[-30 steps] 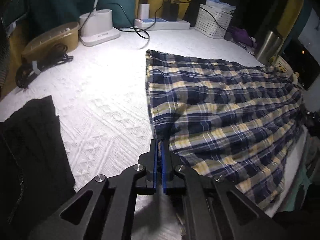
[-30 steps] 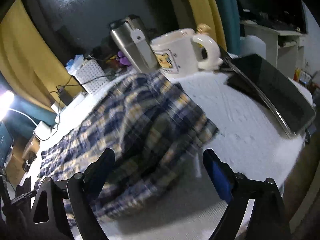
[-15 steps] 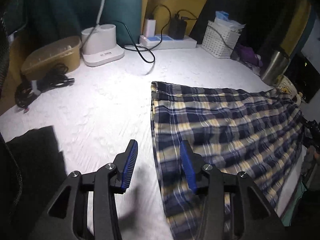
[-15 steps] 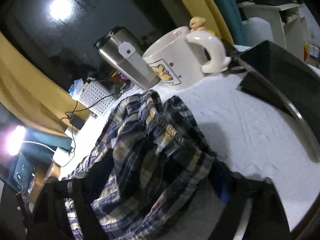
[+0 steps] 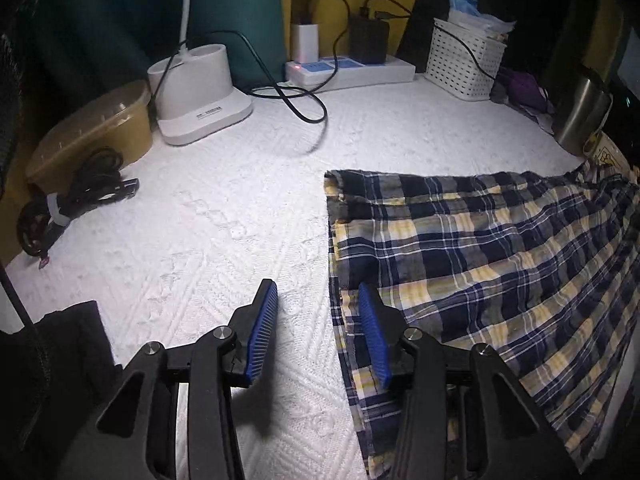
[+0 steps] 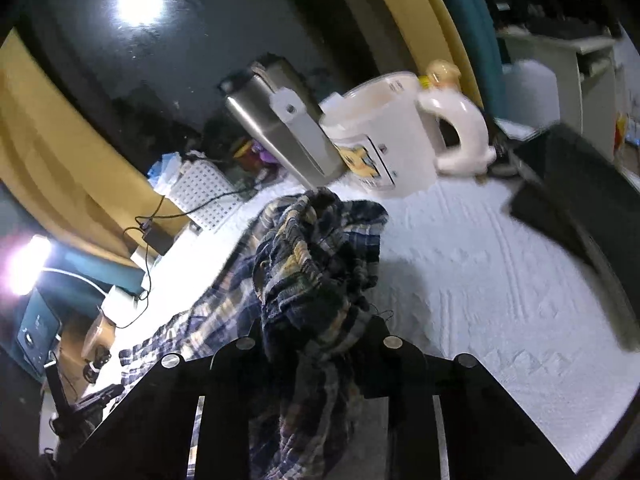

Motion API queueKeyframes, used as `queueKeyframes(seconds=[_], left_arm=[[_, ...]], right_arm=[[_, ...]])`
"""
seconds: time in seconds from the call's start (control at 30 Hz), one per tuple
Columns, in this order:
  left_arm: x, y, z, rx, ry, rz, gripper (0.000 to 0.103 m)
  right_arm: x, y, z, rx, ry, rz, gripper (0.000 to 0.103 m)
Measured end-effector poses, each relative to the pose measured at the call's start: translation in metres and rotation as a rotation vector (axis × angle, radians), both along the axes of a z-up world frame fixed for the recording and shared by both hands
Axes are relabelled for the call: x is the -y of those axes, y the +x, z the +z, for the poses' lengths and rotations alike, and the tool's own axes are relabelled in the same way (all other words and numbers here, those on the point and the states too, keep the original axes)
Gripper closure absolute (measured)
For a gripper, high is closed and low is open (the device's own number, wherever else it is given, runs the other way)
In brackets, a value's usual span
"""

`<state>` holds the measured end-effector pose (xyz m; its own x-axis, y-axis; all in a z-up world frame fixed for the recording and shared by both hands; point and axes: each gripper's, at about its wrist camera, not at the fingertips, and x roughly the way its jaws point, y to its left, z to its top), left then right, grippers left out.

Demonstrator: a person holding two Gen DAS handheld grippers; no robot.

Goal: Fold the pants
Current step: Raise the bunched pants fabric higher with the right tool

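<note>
The plaid pants (image 5: 480, 256), navy, yellow and white, lie spread on the white textured cover (image 5: 224, 232), their leg cuffs toward the middle. My left gripper (image 5: 318, 320) is open and empty, just above the near cuff, its right blue pad (image 5: 374, 332) over the cloth edge. In the right wrist view my right gripper (image 6: 316, 340) is shut on the bunched waist end of the pants (image 6: 316, 248) and holds it lifted off the cover; the fingertips are hidden by cloth.
Along the back stand a tan box (image 5: 92, 128), a black cable bundle (image 5: 72, 200), a white lamp base (image 5: 196, 92), a power strip (image 5: 348, 68) and a white basket (image 5: 464, 56). A steel tumbler (image 6: 284, 120), a white mug (image 6: 404, 132) and a dark laptop (image 6: 580, 216) stand beside the waist end.
My left gripper let go of the cuff, opened and drew back. My right gripper moved onto the waist end, shut on it and lifted it.
</note>
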<state>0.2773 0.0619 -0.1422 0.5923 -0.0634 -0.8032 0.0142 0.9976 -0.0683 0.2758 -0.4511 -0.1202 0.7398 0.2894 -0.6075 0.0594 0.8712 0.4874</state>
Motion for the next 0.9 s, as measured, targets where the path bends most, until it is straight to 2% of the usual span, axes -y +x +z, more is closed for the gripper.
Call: queueKeyframes(seconds=[0.27, 0.33, 0.4, 0.43, 0.5, 0.57, 0.63, 0.9], left_arm=[[0.002, -0.022, 0.016, 0.050, -0.083, -0.051, 0.061], [0.006, -0.026, 0.012, 0.044, -0.111, -0.100, 0.061], [0.011, -0.025, 0.001, 0.010, -0.103, -0.129, 0.060], [0.012, -0.023, -0.008, -0.022, -0.079, -0.121, 0.061], [0.012, -0.026, -0.007, 0.005, -0.066, -0.116, 0.060], [0.008, -0.026, -0.002, -0.011, -0.096, -0.102, 0.060], [0.001, -0.032, 0.008, 0.023, -0.140, -0.102, 0.060], [-0.025, -0.064, 0.024, 0.078, -0.171, -0.087, 0.060]], right_arm=[[-0.023, -0.014, 0.042, 0.079, -0.057, 0.035, 0.076], [-0.031, -0.018, 0.052, 0.098, -0.066, 0.048, 0.076], [-0.042, -0.022, 0.063, 0.117, -0.075, 0.066, 0.076], [-0.047, -0.023, 0.067, 0.124, -0.080, 0.073, 0.076], [-0.060, -0.028, 0.078, 0.142, -0.095, 0.095, 0.076], [-0.069, -0.032, 0.087, 0.155, -0.108, 0.113, 0.076], [-0.080, -0.036, 0.095, 0.167, -0.119, 0.127, 0.076], [-0.121, -0.046, 0.110, 0.181, -0.150, 0.190, 0.076]])
